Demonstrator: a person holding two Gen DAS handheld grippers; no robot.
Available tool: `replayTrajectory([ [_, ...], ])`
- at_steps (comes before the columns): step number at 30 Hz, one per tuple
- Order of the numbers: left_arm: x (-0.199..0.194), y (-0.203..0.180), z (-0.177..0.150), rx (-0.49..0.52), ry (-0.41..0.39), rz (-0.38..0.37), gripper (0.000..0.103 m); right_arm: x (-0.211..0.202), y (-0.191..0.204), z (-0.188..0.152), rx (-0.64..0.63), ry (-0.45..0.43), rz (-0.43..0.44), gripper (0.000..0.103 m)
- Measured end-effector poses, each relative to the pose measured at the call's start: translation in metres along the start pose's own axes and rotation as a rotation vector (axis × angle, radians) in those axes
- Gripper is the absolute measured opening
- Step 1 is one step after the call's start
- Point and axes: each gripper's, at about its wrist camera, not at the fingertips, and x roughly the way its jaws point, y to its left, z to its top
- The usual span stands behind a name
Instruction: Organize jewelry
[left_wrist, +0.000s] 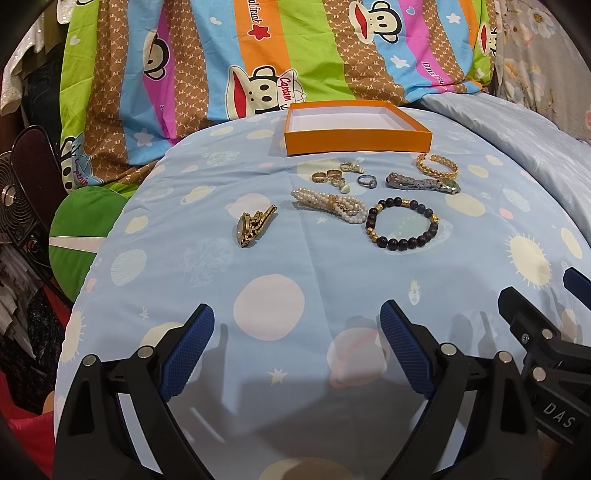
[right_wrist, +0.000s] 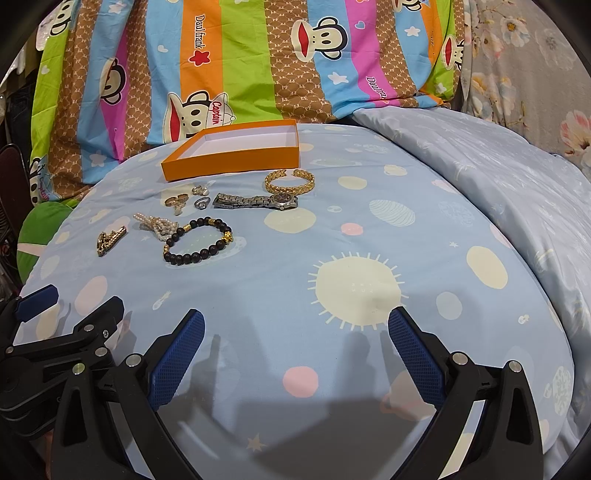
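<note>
Currently both hand-held grippers hover low over a pale blue bedsheet (left_wrist: 303, 266) printed with planets and suns, and nothing is yet picked up: the left gripper (left_wrist: 297, 343) has its blue pads spread wide and empty, and the right gripper (right_wrist: 295, 350) likewise stands wide apart, holding nothing. Reading the jewelry from left to right, a gold watch (left_wrist: 255, 225) lies folded on its side, then a coiled pearl bracelet (left_wrist: 330, 205), a small cluster of gold rings (left_wrist: 328, 177) with a silver ring (left_wrist: 366, 181) just beside it, a black bead bracelet (left_wrist: 402, 223), a silver watch (left_wrist: 421, 183), and a gold cuff bangle (left_wrist: 437, 166). Behind them all sits an open, empty orange box (left_wrist: 356, 142), touching none of the pieces. The step in hand is probably a first pick; a good approach would be to lower one pad inside a bracelet's loop, close gently so beads do not scatter, and lift clear before carrying it over the box wall. From the left wrist view the silver watch looks bunched and foreshortened; the right wrist view shows it stretched out flat with its dark dial visible (right_wrist: 282, 199), and shows the bangle's open gap.
</note>
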Motion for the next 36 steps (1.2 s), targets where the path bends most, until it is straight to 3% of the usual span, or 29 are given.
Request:
replayTrajectory([
  [36,-0.0031,0.0018,0.0015,0.001,-0.003,0.003,0.089,-0.002,-0.001,0.0005,0.001,-0.001,0.004,0.098],
])
